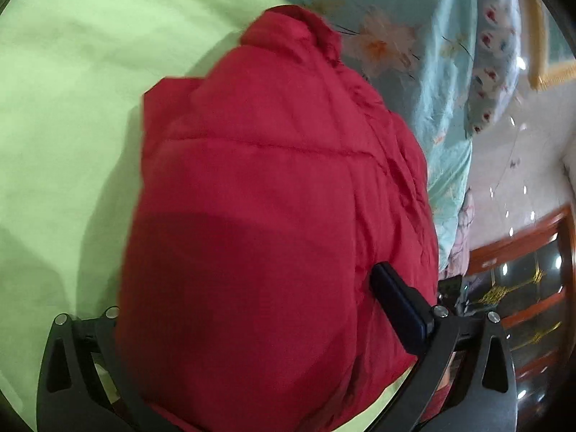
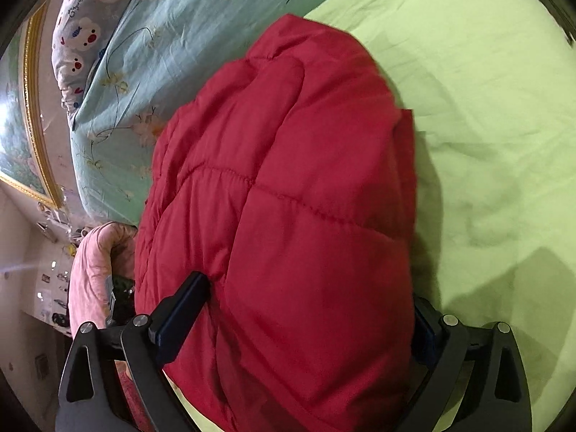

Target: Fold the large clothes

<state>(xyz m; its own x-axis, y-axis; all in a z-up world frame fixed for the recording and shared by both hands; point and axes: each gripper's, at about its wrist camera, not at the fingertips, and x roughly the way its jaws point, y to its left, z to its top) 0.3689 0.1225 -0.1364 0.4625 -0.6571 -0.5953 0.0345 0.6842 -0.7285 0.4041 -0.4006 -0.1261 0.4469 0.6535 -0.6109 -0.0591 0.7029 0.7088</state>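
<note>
The folded red padded jacket [image 1: 273, 216] lay on the bed's green sheet [image 1: 64, 115], bulging between both spread claws. The left claw [image 1: 252, 324] and right claw [image 2: 309, 309] each had one finger hidden behind it, so any grip could not be told.

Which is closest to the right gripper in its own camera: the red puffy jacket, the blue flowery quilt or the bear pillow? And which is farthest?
From the right gripper:
1. Red puffy jacket, bulging between its fingers.
2. Blue flowery quilt, beyond the jacket, upper left.
3. Bear pillow, past the quilt, top left corner.
</note>
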